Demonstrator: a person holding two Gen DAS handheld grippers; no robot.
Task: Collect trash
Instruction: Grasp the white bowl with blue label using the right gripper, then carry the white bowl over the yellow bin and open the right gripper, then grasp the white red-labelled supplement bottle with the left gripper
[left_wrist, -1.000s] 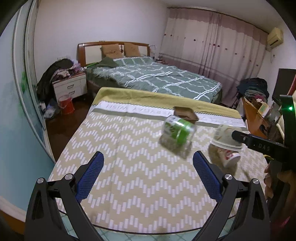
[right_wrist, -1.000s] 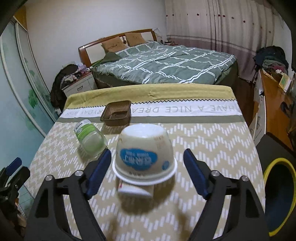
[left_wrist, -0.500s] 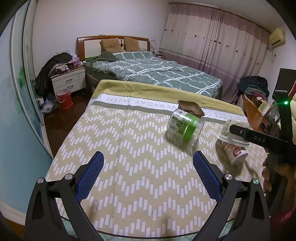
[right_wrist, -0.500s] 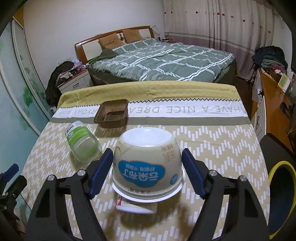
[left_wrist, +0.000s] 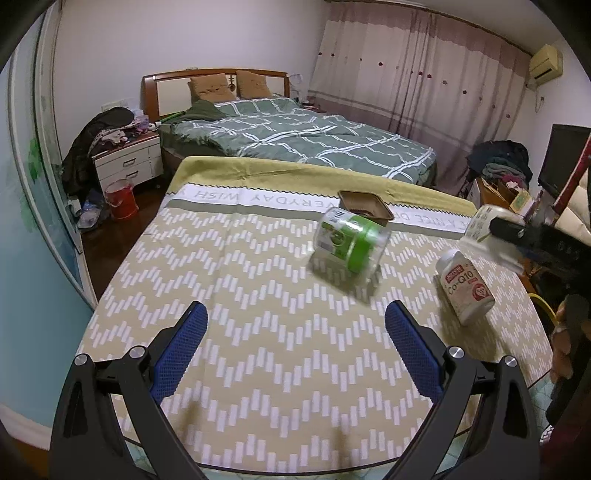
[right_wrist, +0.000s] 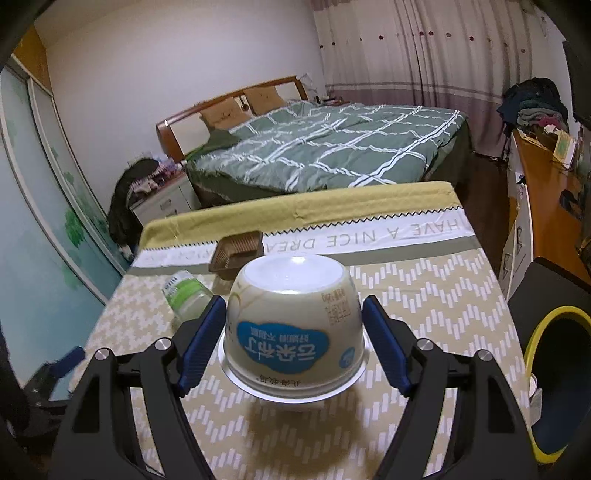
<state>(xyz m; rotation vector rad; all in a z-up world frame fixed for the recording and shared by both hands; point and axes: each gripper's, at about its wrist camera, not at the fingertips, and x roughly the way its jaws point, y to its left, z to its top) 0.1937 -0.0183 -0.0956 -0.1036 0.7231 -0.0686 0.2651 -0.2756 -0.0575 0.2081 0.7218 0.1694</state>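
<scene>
Right tongs (right_wrist: 293, 343) grip an upturned white pudding cup (right_wrist: 293, 325) with a blue label, one blue pad pressed on each side of it; their jaws have just been closing onto it. The cup is lifted clear of the counter (right_wrist: 424, 295), with its shadow on the patterned cloth below. Beyond the left pad lies a clear bottle with a green label (right_wrist: 186, 295) on its side, and further out a brown plastic tray (right_wrist: 236, 253). To the right of these tongs, beside the counter, stands a dark bin with a yellow rim (right_wrist: 554, 380).

Left tongs (left_wrist: 295, 343) hang spread wide with nothing between the pads, over bare cloth. Ahead and slightly right of them lies the green-labelled bottle (left_wrist: 349, 242); off to their right a white supplement bottle (left_wrist: 465, 291) lies on its side.
</scene>
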